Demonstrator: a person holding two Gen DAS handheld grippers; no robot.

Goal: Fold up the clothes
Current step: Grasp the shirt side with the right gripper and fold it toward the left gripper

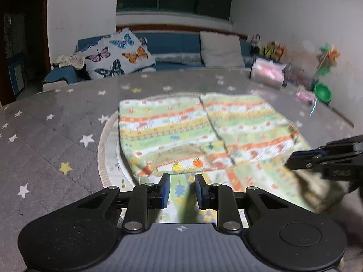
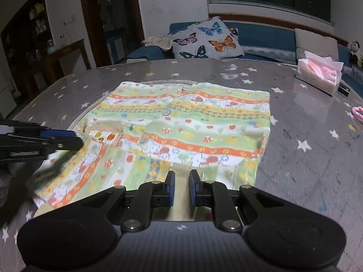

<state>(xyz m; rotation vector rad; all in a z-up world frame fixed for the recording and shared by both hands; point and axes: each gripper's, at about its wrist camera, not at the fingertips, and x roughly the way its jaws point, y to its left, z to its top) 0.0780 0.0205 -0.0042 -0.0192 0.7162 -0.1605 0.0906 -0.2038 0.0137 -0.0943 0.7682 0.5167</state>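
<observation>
Shirt (image 2: 186, 122) lies spread ahead of both claws: left claw (image 1: 182, 187) & right claw (image 2: 181, 184) parted, over near hem (blurry); grip both corners evenly.

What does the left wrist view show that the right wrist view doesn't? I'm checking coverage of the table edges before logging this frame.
Only the left wrist view shows the green bowl and the toys by the wall. Only the right wrist view shows the dark doorway and the wooden sideboard. Both show the striped shirt on the star-patterned table, the butterfly pillow, the tissue pack, and both grippers, left gripper and right gripper.
</observation>
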